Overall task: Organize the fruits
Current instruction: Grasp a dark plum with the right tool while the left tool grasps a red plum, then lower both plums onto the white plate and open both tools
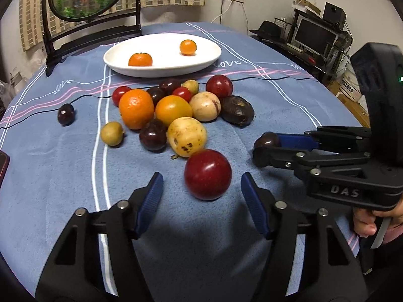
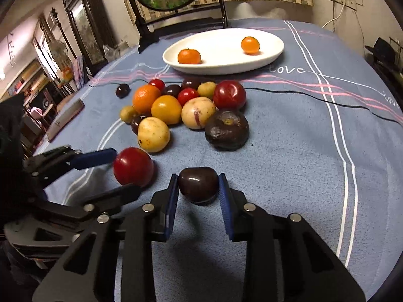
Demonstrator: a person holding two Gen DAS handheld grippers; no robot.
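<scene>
We saw that the left claw (image 1: 201,188) was built of matte black plastic, each of its two arms pierced by a triangular cut-out and pinned with round silver screws. Ribbed blue pads (image 1: 151,201) lined the inner faces of its fingers. The right claw (image 2: 198,188) matched it in black frame, silver screws and blue pads; on its side it bore raised letters reading DAS, and behind it rose a bulky black housing with a small green light.

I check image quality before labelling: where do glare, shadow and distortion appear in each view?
Left wrist view: glare spot on the red plum, dark shadow under the left gripper, fisheye-bent edges. Right wrist view: highlights on the dark plum, shadow beneath it, curved tablecloth stripes.
</scene>
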